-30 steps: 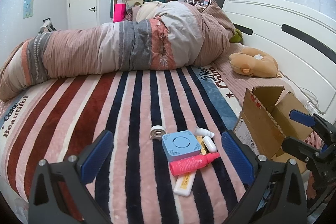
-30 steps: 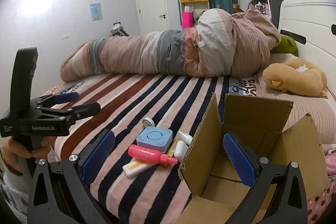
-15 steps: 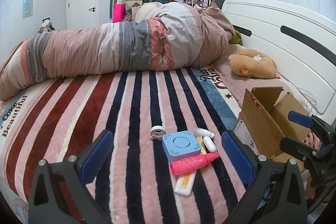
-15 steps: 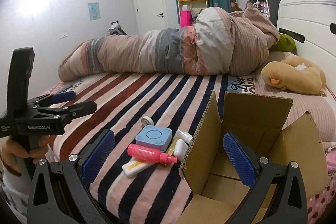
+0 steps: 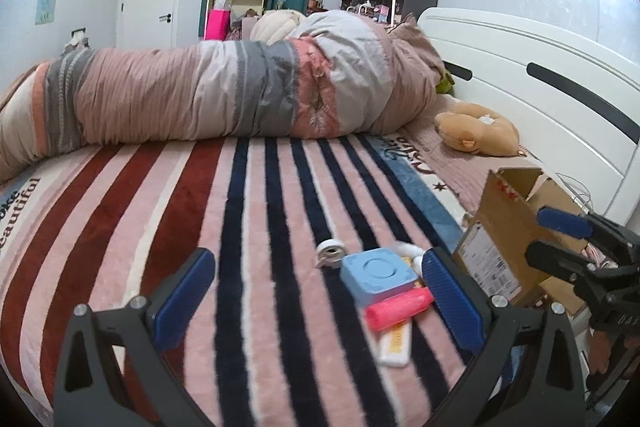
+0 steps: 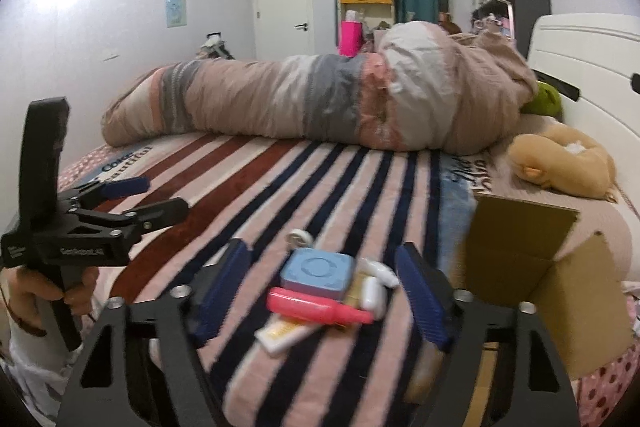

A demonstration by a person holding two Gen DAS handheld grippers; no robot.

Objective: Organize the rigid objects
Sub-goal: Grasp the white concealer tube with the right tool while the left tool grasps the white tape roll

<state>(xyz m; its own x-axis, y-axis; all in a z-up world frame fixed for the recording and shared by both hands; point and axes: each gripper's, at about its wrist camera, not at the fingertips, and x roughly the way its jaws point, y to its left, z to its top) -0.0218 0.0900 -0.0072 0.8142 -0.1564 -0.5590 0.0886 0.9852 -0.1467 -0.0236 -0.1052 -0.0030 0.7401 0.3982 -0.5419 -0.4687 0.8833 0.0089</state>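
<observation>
**Small objects in a heap beside the open box**

Here, on the striped blanket (image 6: pixel 280 179), the rigid objects lie together in one small heap. From left to right in the right wrist view: one white tape roll (image 6: pixel 299 238) at the far side, one light blue square case (image 6: pixel 318 271) with a round pattern on its top, one pink bottle (image 6: pixel 316 307) lying on its side across one flat white tube (image 6: pixel 280 335), and two small white capsule-shaped pieces (image 6: pixel 374 277) touching the blue case. A yellowish item under them is too hidden to name.

Just beside the heap, at its right, stands one cardboard box (image 6: pixel 532 267) with its flaps open upward.

The left gripper (image 5: pixel 316 301) is released, its blue pads wide apart and holding nothing; the heap sits by its right pad. The right gripper (image 6: pixel 326 289) is released too, and its pads frame the heap without touching it.

To the left of the heap the blanket is bare until the bed edge. Behind, one rolled duvet (image 6: pixel 320 103) crosses the bed, and one brown plush toy (image 6: pixel 560 163) lies near the white headboard (image 6: pixel 592 67).
</observation>
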